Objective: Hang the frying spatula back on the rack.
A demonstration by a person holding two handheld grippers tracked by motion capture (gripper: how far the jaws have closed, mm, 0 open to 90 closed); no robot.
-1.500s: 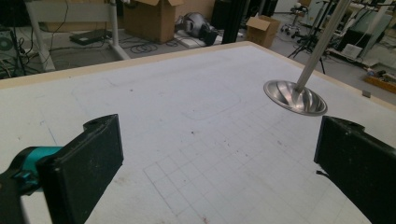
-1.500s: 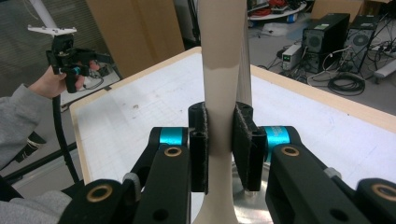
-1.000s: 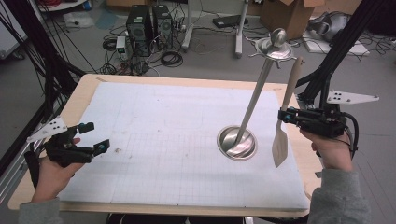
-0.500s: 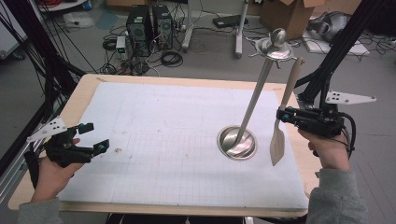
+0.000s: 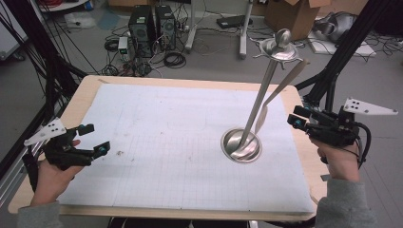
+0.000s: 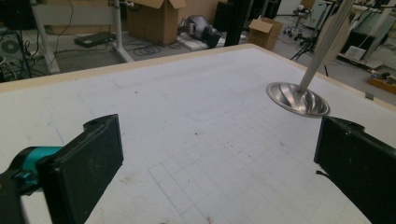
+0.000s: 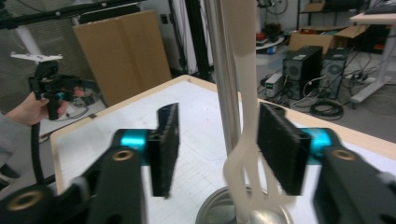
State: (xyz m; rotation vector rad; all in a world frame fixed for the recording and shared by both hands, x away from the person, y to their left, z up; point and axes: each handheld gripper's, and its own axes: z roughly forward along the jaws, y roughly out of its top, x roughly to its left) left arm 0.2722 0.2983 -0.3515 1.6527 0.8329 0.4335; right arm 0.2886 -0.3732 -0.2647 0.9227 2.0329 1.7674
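Left gripper [image 5: 90,138], at the table's near left edge, rests with jaws apart and empty, well apart from the stand [image 5: 256,111]. The pale spatula [image 5: 280,90] hangs from the stand's top, long axis steeply down toward the base. Right gripper [image 5: 295,117], just beside it and the nearer one, has just been opening its jaws; in the right gripper view the blade hangs between the pads, released.

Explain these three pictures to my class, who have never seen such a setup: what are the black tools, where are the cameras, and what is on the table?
A person holds a two-jaw tool in each hand. One camera looks down from above; two ride on the tools, looking along their jaws. On the table stands a metal utensil stand, with a pale spatula hanging from its top. The left gripper is open and empty. The right gripper has just been opening; the spatula sits between its jaws, unpressed.
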